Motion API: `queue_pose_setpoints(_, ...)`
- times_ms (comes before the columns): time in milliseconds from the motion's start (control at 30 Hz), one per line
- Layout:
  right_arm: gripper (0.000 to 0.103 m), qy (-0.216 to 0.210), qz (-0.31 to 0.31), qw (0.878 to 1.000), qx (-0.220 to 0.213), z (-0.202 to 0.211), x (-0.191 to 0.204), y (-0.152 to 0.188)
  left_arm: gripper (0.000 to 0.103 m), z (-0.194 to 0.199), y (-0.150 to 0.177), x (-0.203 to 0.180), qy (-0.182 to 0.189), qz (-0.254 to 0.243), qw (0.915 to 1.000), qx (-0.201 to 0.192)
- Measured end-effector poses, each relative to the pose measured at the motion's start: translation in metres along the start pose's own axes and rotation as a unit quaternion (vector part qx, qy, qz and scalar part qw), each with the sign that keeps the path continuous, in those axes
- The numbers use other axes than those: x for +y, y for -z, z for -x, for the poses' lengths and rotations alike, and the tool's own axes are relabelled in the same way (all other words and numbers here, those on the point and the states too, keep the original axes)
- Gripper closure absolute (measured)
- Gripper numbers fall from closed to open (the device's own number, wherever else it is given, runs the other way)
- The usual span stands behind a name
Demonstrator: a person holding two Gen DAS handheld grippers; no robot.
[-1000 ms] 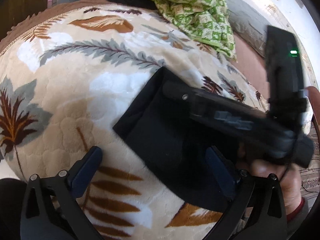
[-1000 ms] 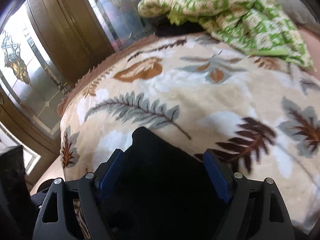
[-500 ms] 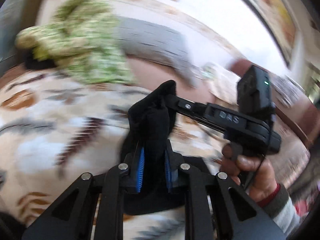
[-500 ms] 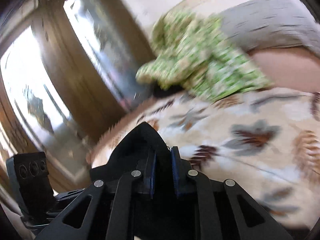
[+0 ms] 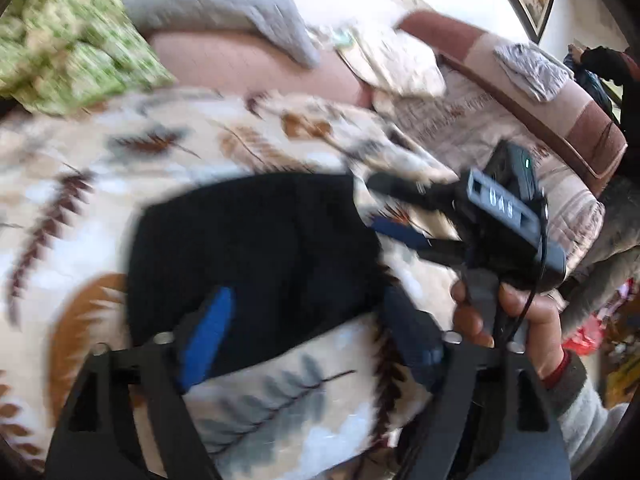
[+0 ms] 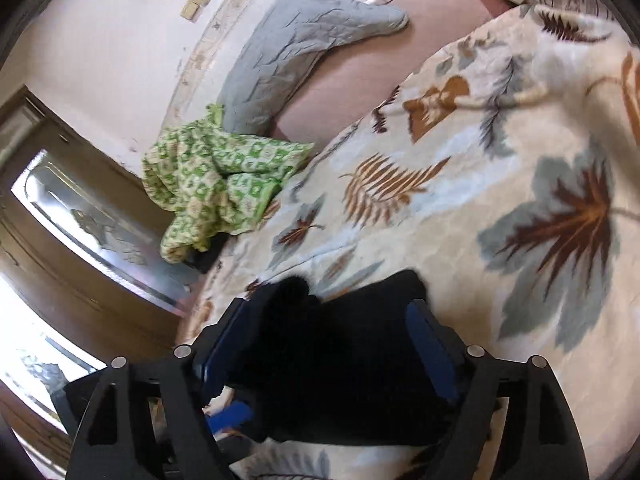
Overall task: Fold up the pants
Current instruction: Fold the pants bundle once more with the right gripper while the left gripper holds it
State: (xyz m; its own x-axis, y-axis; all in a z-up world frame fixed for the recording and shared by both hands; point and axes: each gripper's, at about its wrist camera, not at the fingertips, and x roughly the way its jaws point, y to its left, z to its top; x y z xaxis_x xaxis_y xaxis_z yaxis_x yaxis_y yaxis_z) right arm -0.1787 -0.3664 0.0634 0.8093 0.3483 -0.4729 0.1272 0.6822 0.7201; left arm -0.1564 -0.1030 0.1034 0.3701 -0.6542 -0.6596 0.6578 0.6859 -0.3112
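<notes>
The black pants (image 5: 256, 256) lie folded into a small dark bundle on the leaf-patterned blanket (image 5: 120, 160). In the left wrist view my left gripper (image 5: 308, 340) is open, its blue-padded fingers (image 5: 206, 336) spread over the near edge of the bundle. My right gripper (image 5: 400, 216) shows at the right of that view, held by a hand, open at the bundle's right edge. In the right wrist view the right gripper (image 6: 328, 344) is open with the pants (image 6: 340, 360) between and under its fingers.
A green patterned cloth (image 6: 212, 184) and a grey quilted pillow (image 6: 296, 48) lie at the far side of the bed. A wooden glass door (image 6: 60, 240) stands to the left. A sofa with cloths (image 5: 540, 92) stands at the right.
Half a second ago both grippers were shut on the lifted pants. Now both are open and the pants lie on the blanket. Both views have swung to the right.
</notes>
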Motion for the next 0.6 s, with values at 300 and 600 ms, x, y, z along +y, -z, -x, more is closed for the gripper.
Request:
queue_pose_setpoints(300,0.055,0.015,0.078,0.992,0.101,-0.048,0.034,0.028,0.023,-0.004,0.007,0.055,-0.098,0.039,0.9943,0.015)
queue_pose_setpoints(600,0.092,0.07,0.156,0.984,0.056,-0.008,0.058,0.022,0.023,-0.017,0.0,0.036,-0.1,0.024,0.9947,0.009)
